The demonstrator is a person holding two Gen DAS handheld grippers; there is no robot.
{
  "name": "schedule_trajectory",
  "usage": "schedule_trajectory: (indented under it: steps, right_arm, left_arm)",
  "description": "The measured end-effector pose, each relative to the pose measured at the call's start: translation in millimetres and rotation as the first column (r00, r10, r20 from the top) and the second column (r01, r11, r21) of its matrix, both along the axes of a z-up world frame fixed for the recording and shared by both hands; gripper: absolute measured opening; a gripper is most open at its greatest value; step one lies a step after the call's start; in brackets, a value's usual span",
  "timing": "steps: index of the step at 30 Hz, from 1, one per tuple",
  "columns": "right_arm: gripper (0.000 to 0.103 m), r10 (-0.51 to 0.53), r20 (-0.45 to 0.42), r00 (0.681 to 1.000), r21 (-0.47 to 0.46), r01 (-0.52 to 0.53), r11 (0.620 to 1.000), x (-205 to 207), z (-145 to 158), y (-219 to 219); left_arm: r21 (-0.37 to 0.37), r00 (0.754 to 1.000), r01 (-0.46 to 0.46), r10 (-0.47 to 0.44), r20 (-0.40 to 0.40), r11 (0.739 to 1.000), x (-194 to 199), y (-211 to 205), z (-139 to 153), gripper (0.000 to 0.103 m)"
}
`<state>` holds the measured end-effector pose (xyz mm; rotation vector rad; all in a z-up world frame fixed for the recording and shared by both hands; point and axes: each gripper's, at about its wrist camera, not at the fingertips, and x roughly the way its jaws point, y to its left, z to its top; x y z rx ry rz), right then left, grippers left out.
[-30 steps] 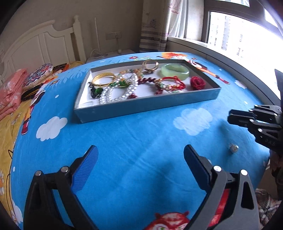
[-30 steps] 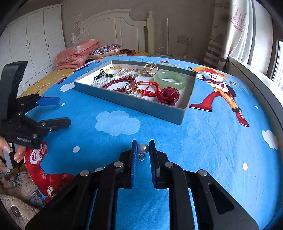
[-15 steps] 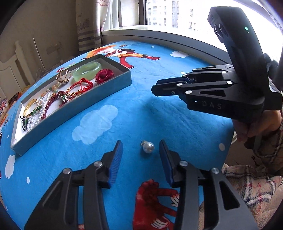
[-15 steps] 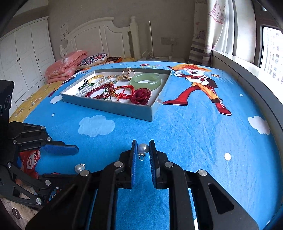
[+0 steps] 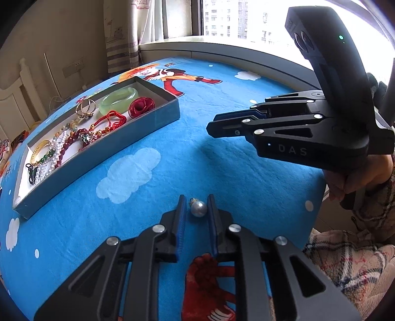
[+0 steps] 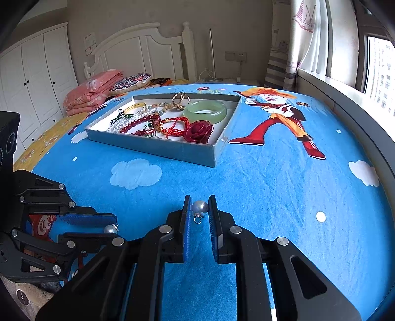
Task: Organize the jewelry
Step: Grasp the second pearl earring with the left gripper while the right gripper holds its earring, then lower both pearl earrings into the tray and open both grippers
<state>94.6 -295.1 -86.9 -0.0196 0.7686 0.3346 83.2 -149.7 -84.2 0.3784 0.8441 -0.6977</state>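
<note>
The left gripper (image 5: 196,210) rests low on the blue cartoon-print bedspread (image 5: 222,168) near its front edge, jaws narrowed around a silvery pearl earring (image 5: 199,209). The right gripper (image 6: 200,210) pinches a matching second pearl earring (image 6: 200,207). Open blanket separates both from the shallow grey cardboard tray (image 6: 158,148) of bracelets and beads. Only the right view shows the white headboard (image 6: 138,51); the left view shows the window (image 5: 242,19).
</note>
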Motion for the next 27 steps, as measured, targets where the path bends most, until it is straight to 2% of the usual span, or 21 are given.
schedule_trajectory:
  steps: [20,27]
  right_arm:
    - [0.016,0.012,0.006,1.000,-0.001,-0.012,1.000,0.5,1.6,5.4]
    - [0.016,0.068,0.042,0.997,-0.025,-0.067,0.997,5.8,16.6,28.8]
  left_arm:
    - [-0.005,0.999,-0.030,0.030,0.022,1.000,2.1,9.2,2.5,0.014]
    - [-0.031,0.993,-0.109,0.110,0.034,0.994,24.6,33.9,14.9,0.014]
